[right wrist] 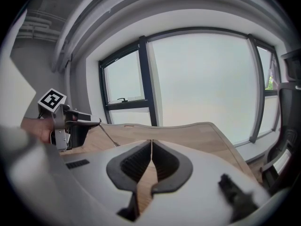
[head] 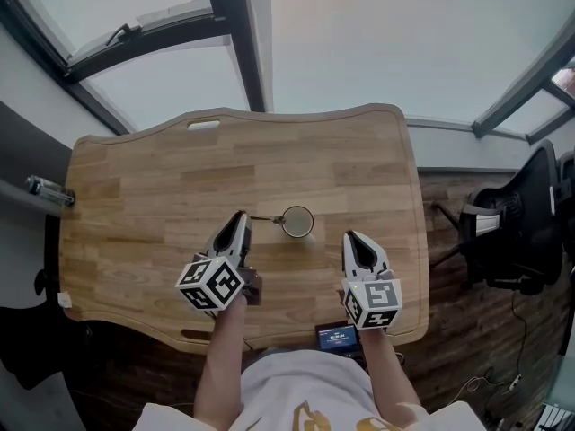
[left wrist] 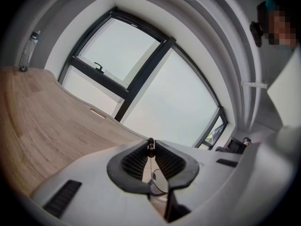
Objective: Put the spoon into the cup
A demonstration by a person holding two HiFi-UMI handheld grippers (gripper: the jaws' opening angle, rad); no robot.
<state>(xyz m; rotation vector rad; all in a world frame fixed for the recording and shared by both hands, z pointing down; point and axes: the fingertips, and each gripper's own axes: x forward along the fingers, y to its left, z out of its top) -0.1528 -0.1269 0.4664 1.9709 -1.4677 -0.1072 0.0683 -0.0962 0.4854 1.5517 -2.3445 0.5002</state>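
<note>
The left claw [head: 240, 219] is clamped on the spoon [head: 266, 218]. In the left gripper view its ribbed pads meet on the dark knob at the end of the handle, and the thin shaft runs away from them toward the cup [left wrist: 159, 182]. From the head view, the spoon lies nearly level above the wooden surface [head: 135, 205], and its far end reaches the left rim of the cup [head: 297, 222] — whether the bowl is already inside cannot be told.

The cup stands upright near the middle of the surface, somewhat closer to the near edge than to the far one. The left claw is just to its left.

The right claw [head: 352, 239] hovers to the right of the cup, apart from it. Its jaws are pressed together with nothing between them, and bare wood shows below. In its own view the left claw appears off to the left, with the spoon slanting down from it.

A clear bottle [head: 47, 189] lies at the left edge of the surface, and a cut-out slot [head: 204, 125] sits near the far edge. A black chair [head: 521, 232] stands on the floor off the right edge — large windows [head: 404, 34] lie beyond the far edge.
</note>
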